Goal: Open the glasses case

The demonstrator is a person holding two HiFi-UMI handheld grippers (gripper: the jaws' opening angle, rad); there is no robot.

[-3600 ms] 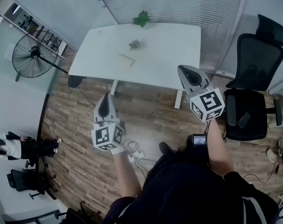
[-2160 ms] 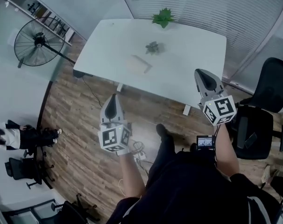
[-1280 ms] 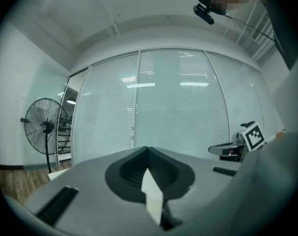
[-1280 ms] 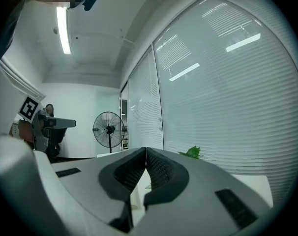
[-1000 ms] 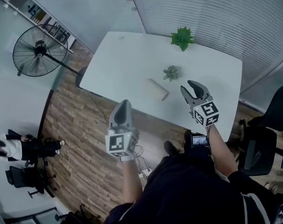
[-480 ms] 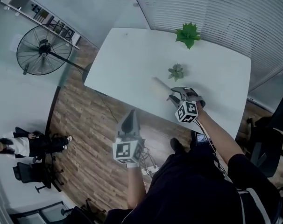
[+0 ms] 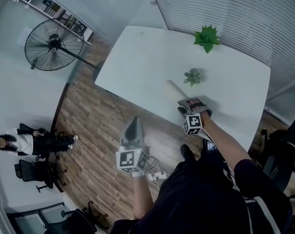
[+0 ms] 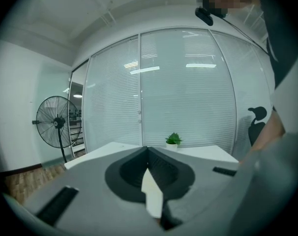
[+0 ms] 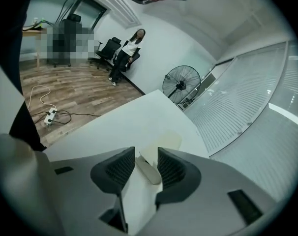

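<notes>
The cream glasses case [image 7: 175, 87] lies shut on the white table [image 7: 138, 57], near the front edge. My right gripper [image 7: 187, 103] reaches over that edge to the case's near end. In the right gripper view the case [image 9: 164, 142] runs away from me, and its near end sits between the open fingertips of the right gripper [image 9: 146, 154]; I cannot tell whether they touch it. My left gripper [image 7: 133, 122] hangs over the wood floor, short of the table. In its own view the left gripper [image 8: 148, 150] is shut with nothing in it.
A small succulent [image 7: 192, 76] stands just behind the case and a larger green plant [image 7: 206, 37] at the table's far edge. A standing fan [image 7: 54, 44] is at the left, a person [image 7: 16, 143] farther left, and a power strip [image 7: 159, 174] with cables lies on the floor.
I have walked up to the table. My right gripper has swung forward and down to the near end of the case. The left gripper has stayed low and shut.
</notes>
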